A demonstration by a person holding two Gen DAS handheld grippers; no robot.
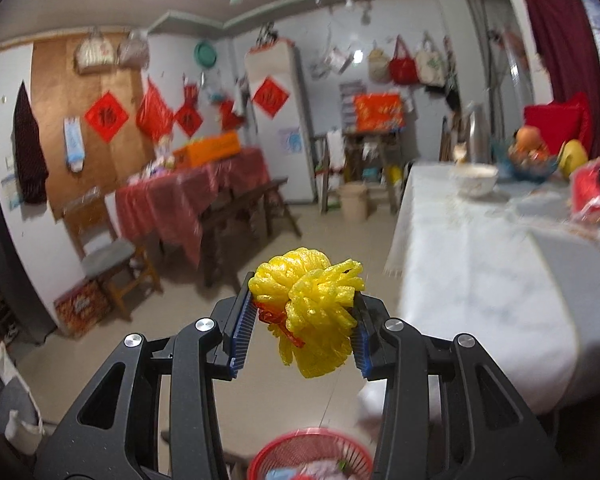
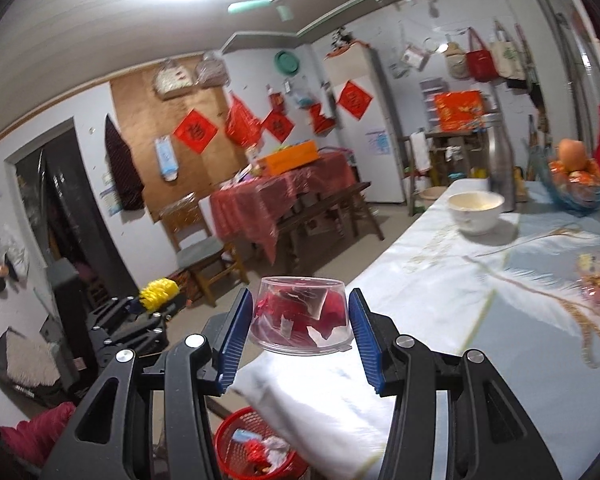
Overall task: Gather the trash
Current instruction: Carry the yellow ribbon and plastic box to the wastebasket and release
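The left gripper (image 1: 304, 316) has its jaws clamped on a yellow foam fruit net (image 1: 310, 308), held above the red trash basket (image 1: 300, 450). The right gripper (image 2: 300, 320) pinches an upturned clear plastic cup (image 2: 300, 314) over the surface's (image 2: 440, 300) edge, near a white bowl (image 2: 476, 206) and fruit basket (image 2: 578, 192).

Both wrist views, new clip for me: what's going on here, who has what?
A person is clearing trash with two handheld claws. The left claw is shut on a yellow foam net; the right claw grips a clear plastic cup with red scraps inside. Both are held in the air beside the white-clothed table, above a red basket on the floor that already holds some trash. Nothing has been dropped in yet.
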